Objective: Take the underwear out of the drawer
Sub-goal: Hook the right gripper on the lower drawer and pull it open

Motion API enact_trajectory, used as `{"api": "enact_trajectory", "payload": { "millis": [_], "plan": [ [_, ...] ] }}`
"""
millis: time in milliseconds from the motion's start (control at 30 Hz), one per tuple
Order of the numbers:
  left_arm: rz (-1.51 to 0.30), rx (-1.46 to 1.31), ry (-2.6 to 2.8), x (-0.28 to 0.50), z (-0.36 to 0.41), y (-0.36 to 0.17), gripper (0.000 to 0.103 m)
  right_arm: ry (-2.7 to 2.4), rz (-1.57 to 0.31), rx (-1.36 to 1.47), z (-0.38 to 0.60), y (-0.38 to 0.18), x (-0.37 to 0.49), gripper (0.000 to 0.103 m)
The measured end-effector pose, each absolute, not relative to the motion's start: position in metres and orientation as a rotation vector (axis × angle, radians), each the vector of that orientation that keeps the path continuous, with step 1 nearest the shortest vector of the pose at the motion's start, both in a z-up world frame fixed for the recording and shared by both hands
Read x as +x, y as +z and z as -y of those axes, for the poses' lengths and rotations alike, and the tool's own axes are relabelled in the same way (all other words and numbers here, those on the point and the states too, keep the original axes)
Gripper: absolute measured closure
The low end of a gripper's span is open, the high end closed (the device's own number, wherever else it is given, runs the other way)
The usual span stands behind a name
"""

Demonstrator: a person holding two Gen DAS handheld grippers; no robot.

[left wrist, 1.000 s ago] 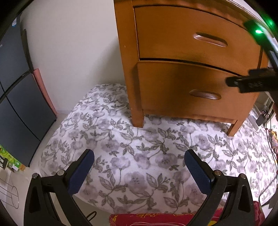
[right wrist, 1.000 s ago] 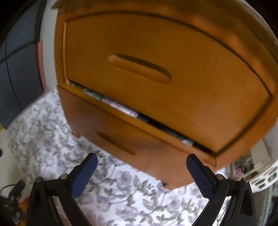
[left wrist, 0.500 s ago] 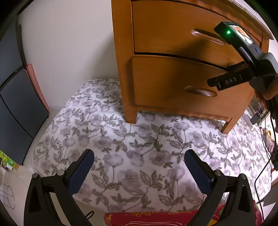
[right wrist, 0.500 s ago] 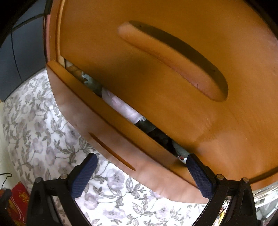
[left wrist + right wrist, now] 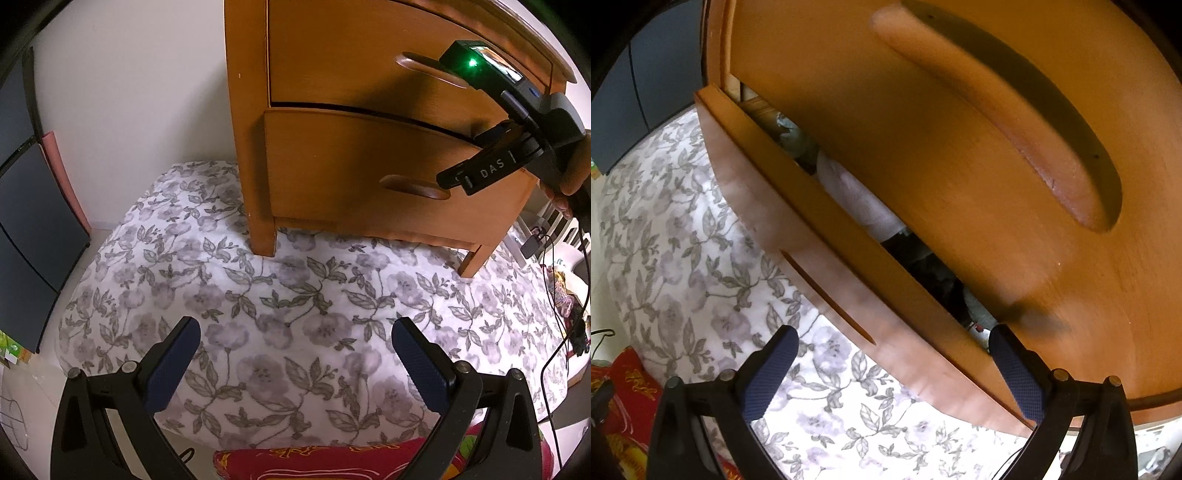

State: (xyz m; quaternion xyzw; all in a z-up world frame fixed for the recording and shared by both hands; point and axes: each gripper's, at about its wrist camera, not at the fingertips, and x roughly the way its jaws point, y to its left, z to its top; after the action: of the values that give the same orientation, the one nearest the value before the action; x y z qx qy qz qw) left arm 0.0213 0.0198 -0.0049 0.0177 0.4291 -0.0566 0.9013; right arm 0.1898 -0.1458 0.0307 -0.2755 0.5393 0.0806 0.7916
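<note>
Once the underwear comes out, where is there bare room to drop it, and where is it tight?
Free: the floral blanket in front of the nightstand, between the left gripper and the nightstand's legs. Crowded: its right edge, strewn with cables; a red cloth lies at its near edge. The lower drawer is open only a slit, too narrow for the right gripper.
</note>
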Motion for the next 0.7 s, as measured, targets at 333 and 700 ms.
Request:
{"api": "enact_trajectory", "payload": {
  "millis": [333, 700],
  "plan": [
    [-0.887, 0.037, -0.117, 0.022, -0.020, -0.005, 0.000, 0.267, -1.237, -0.608, 0.146, 0.037, 0.177, 0.000],
    [-0.888, 0.032, -0.120, 0.024, -0.019, -0.003, 0.000, 0.264, -1.234, -0.636, 0.144, 0.032, 0.175, 0.000]
  ]
}}
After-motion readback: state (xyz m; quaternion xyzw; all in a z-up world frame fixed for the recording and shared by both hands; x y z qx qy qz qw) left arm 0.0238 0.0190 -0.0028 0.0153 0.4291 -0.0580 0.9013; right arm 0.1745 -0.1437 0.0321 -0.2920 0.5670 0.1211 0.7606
